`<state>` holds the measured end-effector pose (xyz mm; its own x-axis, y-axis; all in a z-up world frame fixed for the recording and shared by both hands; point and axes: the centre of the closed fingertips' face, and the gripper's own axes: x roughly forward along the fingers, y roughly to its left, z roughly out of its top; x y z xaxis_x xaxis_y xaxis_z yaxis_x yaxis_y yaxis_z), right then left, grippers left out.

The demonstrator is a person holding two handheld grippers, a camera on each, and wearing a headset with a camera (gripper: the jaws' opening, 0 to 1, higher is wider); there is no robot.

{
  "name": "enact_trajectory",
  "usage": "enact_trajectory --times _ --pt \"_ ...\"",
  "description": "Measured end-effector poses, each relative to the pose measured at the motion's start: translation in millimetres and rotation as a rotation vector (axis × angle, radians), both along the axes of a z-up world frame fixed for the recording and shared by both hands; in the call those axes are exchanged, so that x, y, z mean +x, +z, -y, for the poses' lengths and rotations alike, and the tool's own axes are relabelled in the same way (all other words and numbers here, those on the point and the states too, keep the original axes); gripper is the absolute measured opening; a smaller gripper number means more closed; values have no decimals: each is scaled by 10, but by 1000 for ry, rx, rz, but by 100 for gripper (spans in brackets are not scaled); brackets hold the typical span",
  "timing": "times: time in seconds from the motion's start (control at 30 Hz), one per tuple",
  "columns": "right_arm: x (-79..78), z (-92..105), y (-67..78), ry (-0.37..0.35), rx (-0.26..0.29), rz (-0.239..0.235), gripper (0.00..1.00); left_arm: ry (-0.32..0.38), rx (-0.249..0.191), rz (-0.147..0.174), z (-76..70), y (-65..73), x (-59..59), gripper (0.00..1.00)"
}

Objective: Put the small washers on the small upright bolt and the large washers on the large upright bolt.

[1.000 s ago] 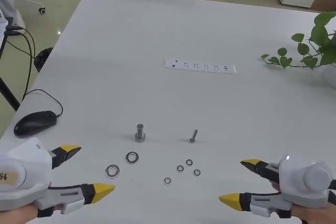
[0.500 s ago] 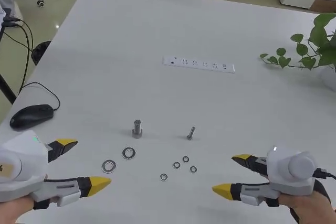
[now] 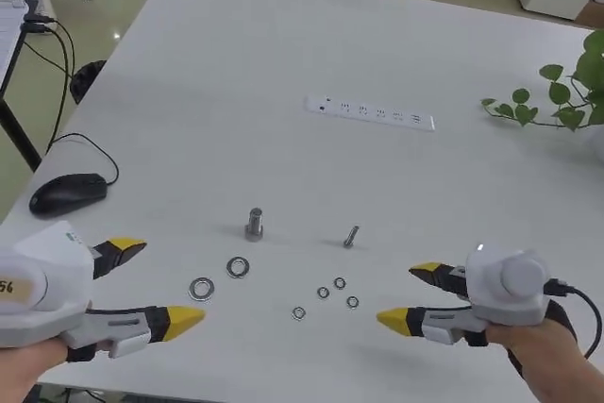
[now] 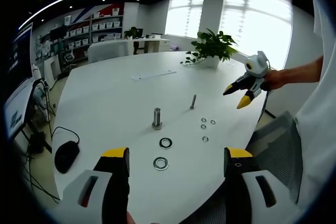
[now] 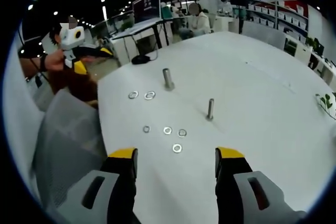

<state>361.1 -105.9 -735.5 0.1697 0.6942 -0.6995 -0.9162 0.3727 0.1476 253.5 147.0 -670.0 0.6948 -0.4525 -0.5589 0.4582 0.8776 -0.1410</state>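
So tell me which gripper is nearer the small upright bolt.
Right. The right gripper hovers just right of the small upright bolt; the left gripper is far left, past the large bolt.

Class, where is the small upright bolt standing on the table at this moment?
In the head view, the small bolt stands to the right of the large bolt. It is just beyond the cluster of small washers and touches none of them.

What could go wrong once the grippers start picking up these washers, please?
The four small washers lie flat and close together, so the right gripper may scatter neighbours while pinching one. The small upright bolt looks slender and seems to stand free, so a bump could topple it.
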Motion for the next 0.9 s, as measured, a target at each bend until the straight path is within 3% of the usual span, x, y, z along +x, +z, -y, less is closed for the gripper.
enact_trajectory --times 0.5,0.9 --pt "124 -122 -294 42 -102 -21 47 21 3 1 -74 16 -58 73" --pt "109 -255 -605 140 -202 -29 40 23 9 1 -94 14 -65 72"
